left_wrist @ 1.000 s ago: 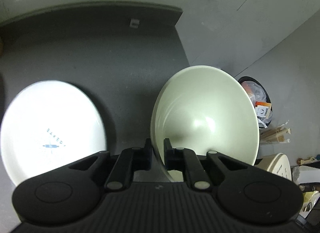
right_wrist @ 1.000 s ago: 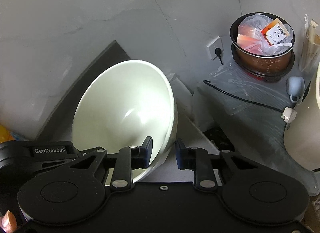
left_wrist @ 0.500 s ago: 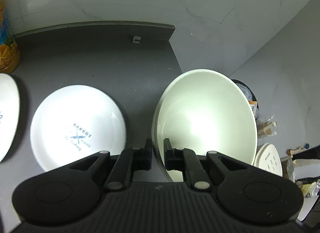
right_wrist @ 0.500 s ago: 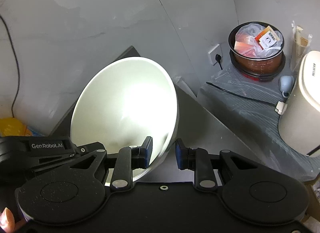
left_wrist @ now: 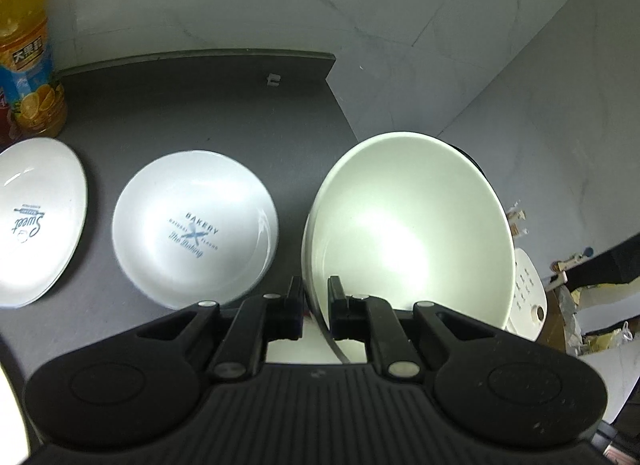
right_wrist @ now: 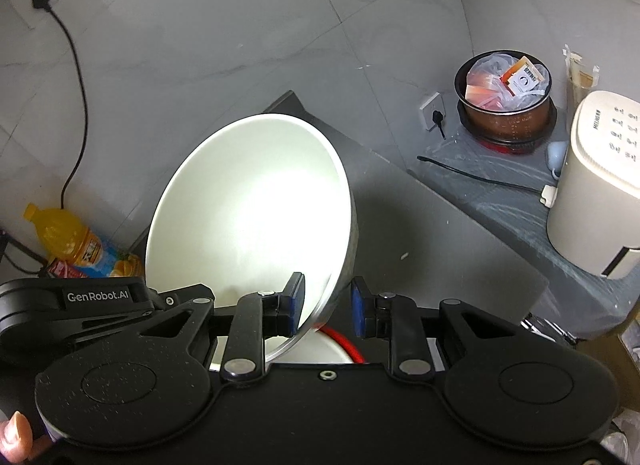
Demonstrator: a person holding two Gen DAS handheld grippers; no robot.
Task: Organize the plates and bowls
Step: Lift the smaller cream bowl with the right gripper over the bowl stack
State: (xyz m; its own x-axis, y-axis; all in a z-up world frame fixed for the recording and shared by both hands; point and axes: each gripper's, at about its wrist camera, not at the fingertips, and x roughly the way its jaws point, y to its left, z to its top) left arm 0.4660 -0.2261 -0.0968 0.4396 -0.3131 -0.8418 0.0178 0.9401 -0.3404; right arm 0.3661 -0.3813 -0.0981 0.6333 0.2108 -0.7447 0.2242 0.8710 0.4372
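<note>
A large pale green bowl [left_wrist: 408, 233] is held tilted in the air. My left gripper [left_wrist: 314, 305] is shut on its rim. The bowl also shows in the right wrist view [right_wrist: 252, 217], where my right gripper [right_wrist: 326, 305] straddles its rim with the jaws apart, a gap showing on the right side. Two white printed plates lie on the dark table: a "Bakery" plate [left_wrist: 194, 225] and a "Sweet" plate [left_wrist: 36, 221] left of it. A white dish with a red rim [right_wrist: 340, 345] shows below the bowl.
An orange juice bottle [left_wrist: 28, 45] stands at the table's back left, also in the right wrist view [right_wrist: 72, 241]. A rice cooker pot with bags [right_wrist: 506, 101] and a cream appliance [right_wrist: 592, 181] sit on a lower grey surface to the right. A tiled wall lies behind.
Both grippers and the bowl have risen and pulled back; more of the table, a second plate and the juice bottle have come into view. The grips look unchanged.
</note>
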